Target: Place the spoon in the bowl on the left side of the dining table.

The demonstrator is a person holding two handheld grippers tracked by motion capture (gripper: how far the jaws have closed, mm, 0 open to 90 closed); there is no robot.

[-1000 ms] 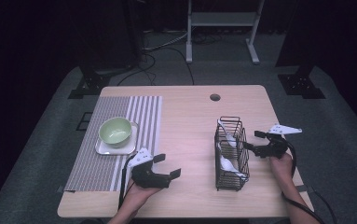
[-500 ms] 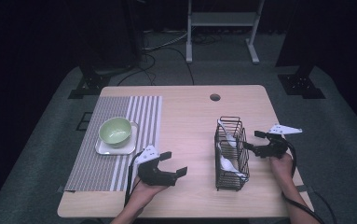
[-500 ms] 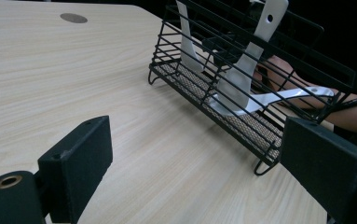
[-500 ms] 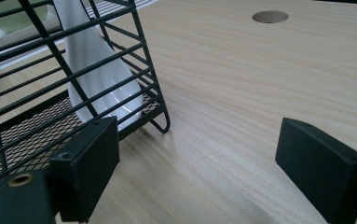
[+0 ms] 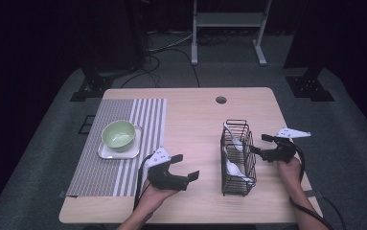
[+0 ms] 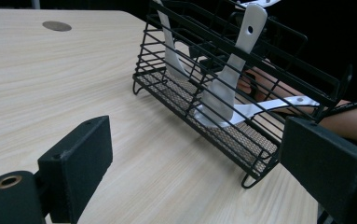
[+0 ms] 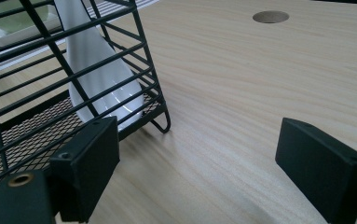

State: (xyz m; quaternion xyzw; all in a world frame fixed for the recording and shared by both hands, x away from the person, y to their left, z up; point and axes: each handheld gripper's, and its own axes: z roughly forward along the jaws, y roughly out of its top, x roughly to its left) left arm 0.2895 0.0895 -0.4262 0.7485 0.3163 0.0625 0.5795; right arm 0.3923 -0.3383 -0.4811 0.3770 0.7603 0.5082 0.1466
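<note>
Both pairs of jaws parted, holding nothing. Left gripper (image 5: 180, 166) low over bare pale wooden table (image 5: 195, 120), aimed at black wire basket (image 5: 237, 155) well to its right. Right gripper (image 5: 262, 143) just beside basket's far side. Two white ceramic soup spoons (image 6: 223, 93) leaning inside; possibly a third lying flat, hard to tell. Pale green bowl (image 5: 118, 134) on white square plate (image 5: 119, 152) atop grey striped placemat (image 5: 119, 143). Best approach: steady basket, pinch one spoon handle squarely, lift straight up clear of wires.
</note>
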